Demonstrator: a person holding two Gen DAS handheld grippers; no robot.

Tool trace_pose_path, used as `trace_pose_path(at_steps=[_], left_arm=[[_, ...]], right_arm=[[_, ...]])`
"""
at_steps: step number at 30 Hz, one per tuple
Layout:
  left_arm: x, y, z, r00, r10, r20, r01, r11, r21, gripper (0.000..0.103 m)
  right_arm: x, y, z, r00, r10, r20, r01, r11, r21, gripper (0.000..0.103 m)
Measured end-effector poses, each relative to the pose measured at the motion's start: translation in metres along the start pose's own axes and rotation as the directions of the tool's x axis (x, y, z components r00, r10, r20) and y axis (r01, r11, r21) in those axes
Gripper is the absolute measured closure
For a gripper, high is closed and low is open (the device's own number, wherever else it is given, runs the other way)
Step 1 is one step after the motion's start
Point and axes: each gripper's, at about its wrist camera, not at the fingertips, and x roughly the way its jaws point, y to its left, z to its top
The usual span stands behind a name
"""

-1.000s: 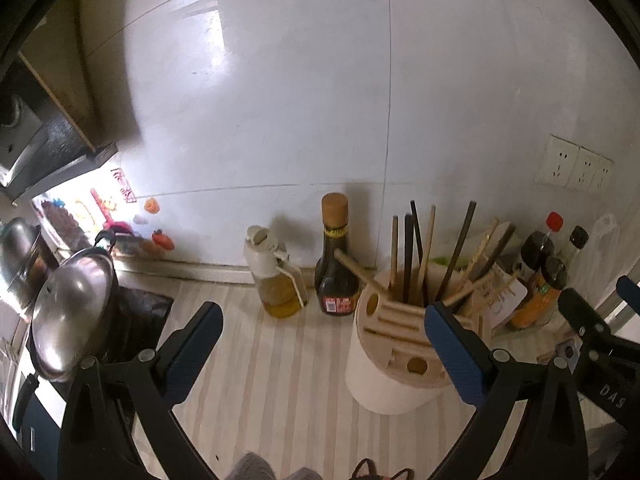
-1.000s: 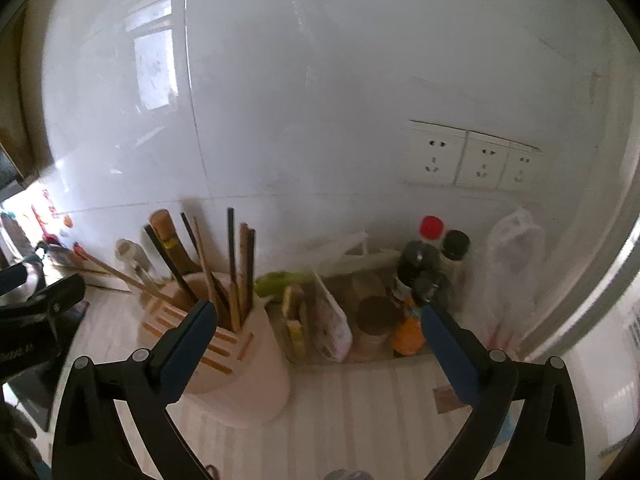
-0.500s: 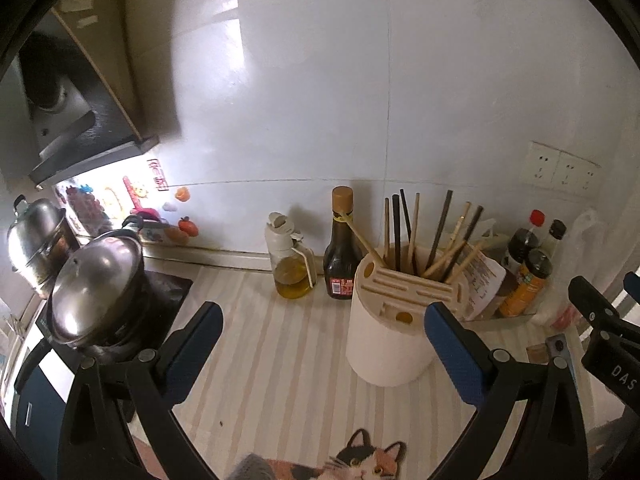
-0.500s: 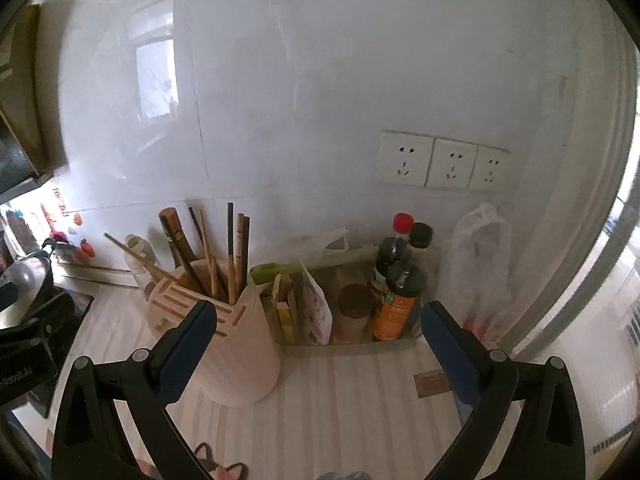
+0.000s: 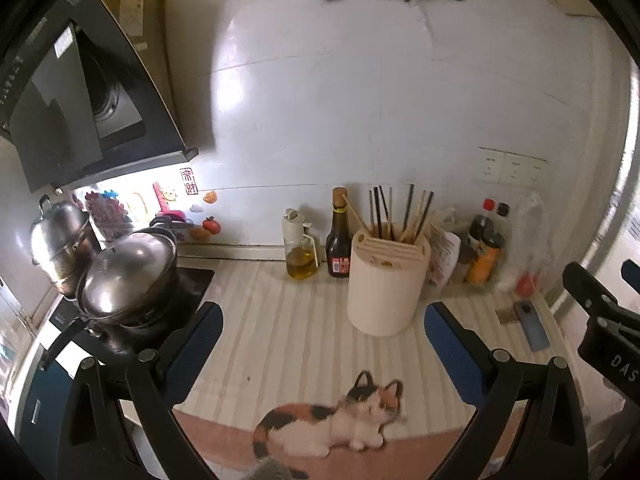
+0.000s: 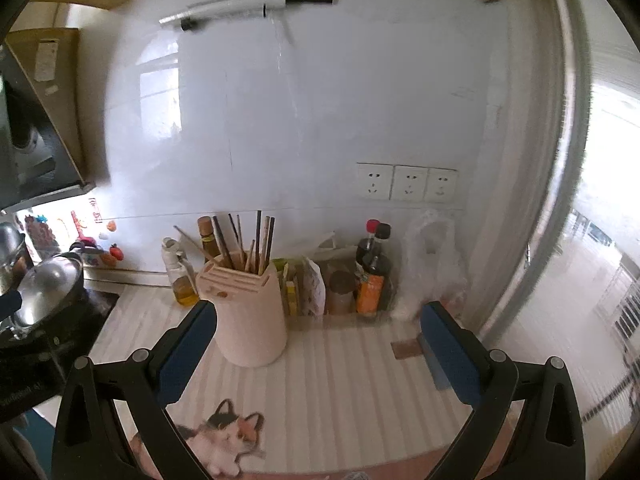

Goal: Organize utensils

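Observation:
A cream utensil holder (image 5: 385, 283) stands on the striped counter and holds several chopsticks (image 5: 400, 212). It also shows in the right wrist view (image 6: 249, 314) with its chopsticks (image 6: 256, 240). My left gripper (image 5: 323, 320) is open and empty, well back from the holder. My right gripper (image 6: 318, 328) is open and empty, also back from the holder; part of it shows at the right edge of the left wrist view (image 5: 600, 320).
An oil jug (image 5: 298, 250) and a dark sauce bottle (image 5: 338, 236) stand left of the holder. Bottles and packets (image 6: 370, 272) sit to its right by a plastic bag (image 6: 432, 260). Steel pots (image 5: 128, 272) are on the stove. A cat picture (image 5: 332, 420) marks the counter's front.
Both grippers have pulled back and up from the holder, so it looks smaller and farther. The counter's front edge and the cat picture have come into view.

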Motion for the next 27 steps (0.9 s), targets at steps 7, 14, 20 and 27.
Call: trace_pose_path(at_steps=[7,14,20,27], left_arm=[[-0.053,0.005,-0.014,1.000,-0.022,-0.002,0.022,1.000,0.003,0.000],[-0.077,0.002,-0.018,1.000,-0.011,-0.008,0.011,1.000,-0.012,0.000],[-0.084,-0.003,-0.018,1.000,0.018,-0.022,-0.019,0.999,-0.034,0.000],[-0.090,-0.009,-0.020,1.000,0.025,-0.013,-0.026,0.999,-0.033,0.000]], right_arm=[[-0.072,-0.001,-0.012,1.000,-0.008,0.018,0.008,1.000,0.006,0.000],[-0.115,-0.011,-0.012,1.000,-0.006,0.023,0.006,1.000,0.003,0.000],[-0.121,-0.019,-0.009,1.000,0.021,-0.005,-0.021,1.000,0.003,0.000],[-0.122,-0.024,-0.006,1.000,0.027,-0.008,-0.028,0.999,-0.019,0.000]])
